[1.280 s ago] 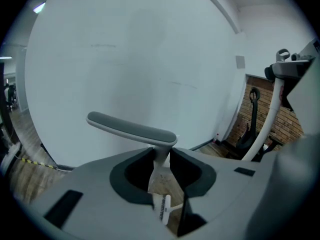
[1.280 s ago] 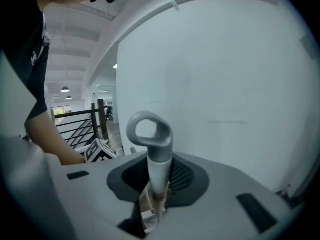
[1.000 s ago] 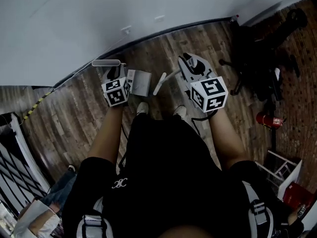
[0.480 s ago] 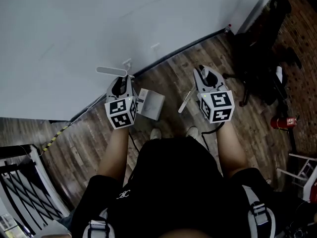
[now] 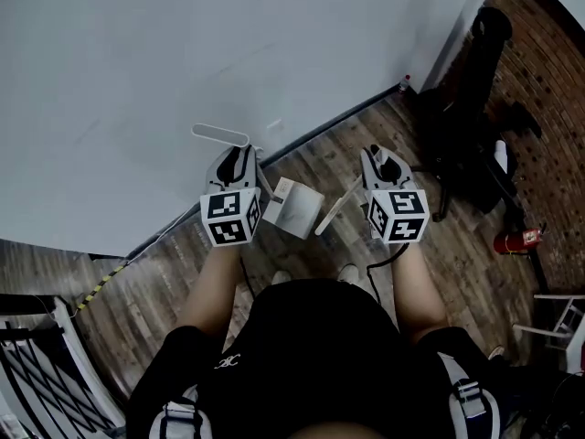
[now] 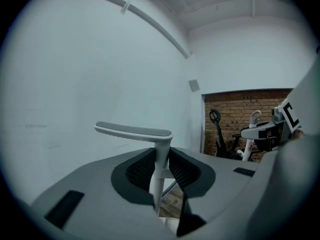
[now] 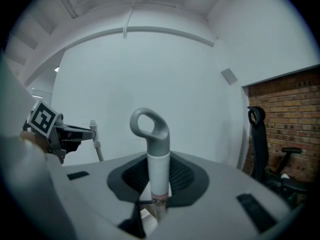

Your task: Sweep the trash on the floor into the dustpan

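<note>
A dark plank floor (image 5: 457, 273) runs up to a white wall (image 5: 137, 62), with a dark skirting (image 5: 347, 122) along the join. To the right stands a brick wall (image 5: 548, 53); a black chair (image 5: 475, 90) is in front of it, and a red extinguisher (image 5: 510, 241) stands on the floor nearby.

The person stands close to the white wall, shoes (image 5: 348, 273) on the planks. The left tongs (image 6: 161, 186) are closed narrow on the dustpan's upright handle (image 6: 160, 159), just under its flat crossbar. The dustpan (image 5: 294, 208) itself shows in the head view between the two grippers, ahead of the shoes. Its tray looks pale; whether anything lies in it cannot be told.

The right tongs (image 7: 156, 184) grip the broom (image 5: 335, 207) by its white pole, below the grey loop (image 7: 149, 126) at its top. The pole slants down towards the dustpan.
</note>
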A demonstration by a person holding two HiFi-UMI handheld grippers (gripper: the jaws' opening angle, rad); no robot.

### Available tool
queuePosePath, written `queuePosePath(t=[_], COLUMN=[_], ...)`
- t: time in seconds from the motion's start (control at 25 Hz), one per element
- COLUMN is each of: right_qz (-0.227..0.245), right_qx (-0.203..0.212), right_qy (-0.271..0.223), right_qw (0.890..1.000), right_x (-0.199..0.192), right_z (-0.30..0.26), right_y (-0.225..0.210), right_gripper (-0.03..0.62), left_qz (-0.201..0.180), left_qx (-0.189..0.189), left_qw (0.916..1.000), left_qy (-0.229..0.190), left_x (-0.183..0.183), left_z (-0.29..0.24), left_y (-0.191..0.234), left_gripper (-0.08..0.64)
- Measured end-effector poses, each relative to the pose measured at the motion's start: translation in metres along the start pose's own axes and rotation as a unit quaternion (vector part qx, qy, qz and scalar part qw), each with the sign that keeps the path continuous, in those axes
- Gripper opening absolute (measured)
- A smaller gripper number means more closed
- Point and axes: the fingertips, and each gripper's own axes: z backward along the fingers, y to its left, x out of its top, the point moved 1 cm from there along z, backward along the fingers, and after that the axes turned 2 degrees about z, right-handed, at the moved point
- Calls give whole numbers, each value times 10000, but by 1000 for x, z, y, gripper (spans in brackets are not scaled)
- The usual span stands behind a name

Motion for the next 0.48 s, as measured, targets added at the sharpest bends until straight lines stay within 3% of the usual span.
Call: queuePosePath(t=[0.48], right_qz=[101], right_qx=[-322], right_qy=[40], right_qw=[9994], right_x=[-2], right_z=[21], right_y=[-25], right_gripper=[81], left_qz=[14], left_qx=[-383], left_qw=[9993], left_qy=[-20], left_x=[0], left_z=[-14], left_y=[-37], left_gripper=[91])
